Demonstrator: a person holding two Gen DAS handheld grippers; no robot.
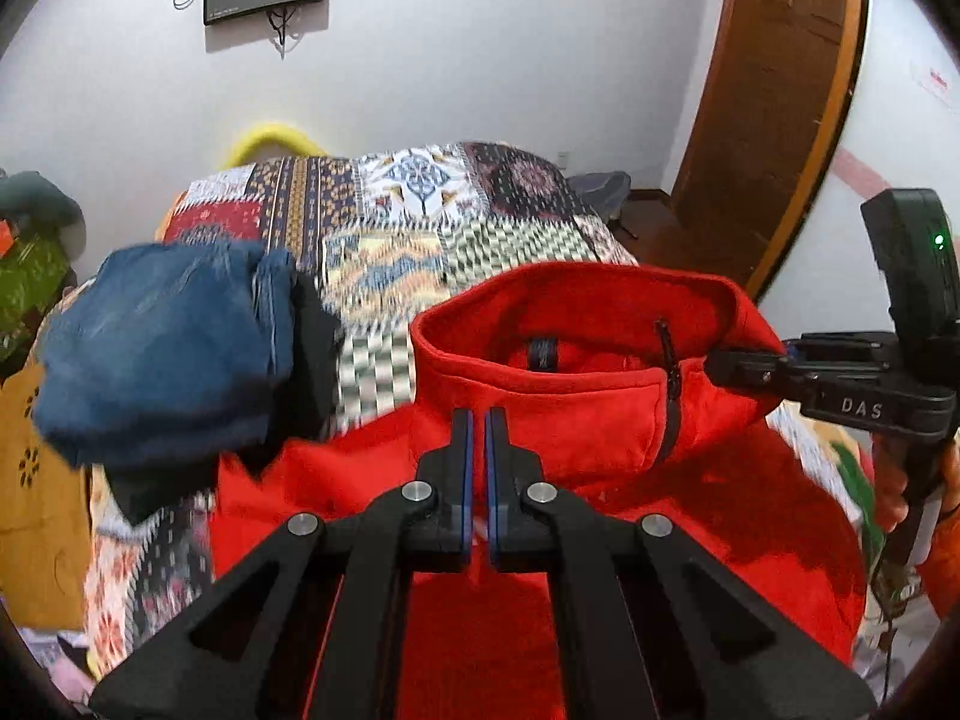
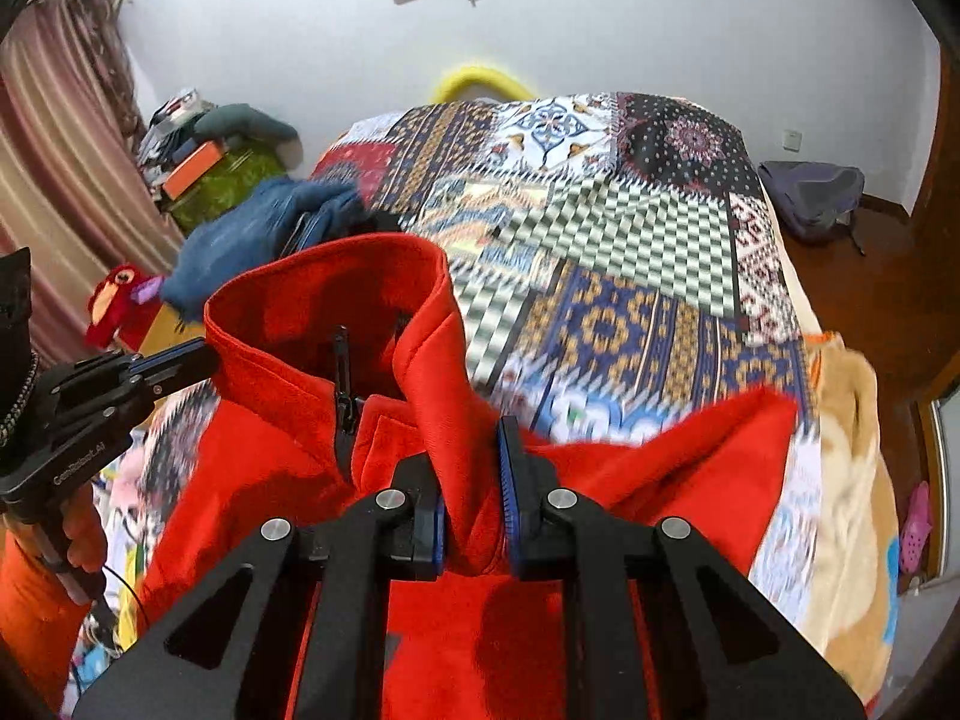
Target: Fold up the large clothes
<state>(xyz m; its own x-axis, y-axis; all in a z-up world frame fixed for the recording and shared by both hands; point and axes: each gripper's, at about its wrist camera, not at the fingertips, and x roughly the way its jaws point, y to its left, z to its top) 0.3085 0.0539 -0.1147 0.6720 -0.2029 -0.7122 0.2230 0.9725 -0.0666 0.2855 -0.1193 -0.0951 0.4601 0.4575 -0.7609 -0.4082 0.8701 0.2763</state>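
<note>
A red fleece jacket [image 1: 570, 414] with a short black zip hangs in the air over the bed, collar up, and also fills the right wrist view [image 2: 312, 438]. My left gripper [image 1: 478, 420] is shut on the jacket's shoulder left of the collar; it shows at the left of the right wrist view [image 2: 192, 360]. My right gripper [image 2: 474, 480] is shut on a thick fold of the jacket's other shoulder; it shows at the right of the left wrist view [image 1: 726, 360].
A patchwork bedspread [image 2: 630, 240] covers the bed below. Folded blue jeans [image 1: 156, 348] lie on a dark garment at the bed's left side. A brown door [image 1: 774, 96] stands at the right. A backpack [image 2: 810, 192] lies on the floor.
</note>
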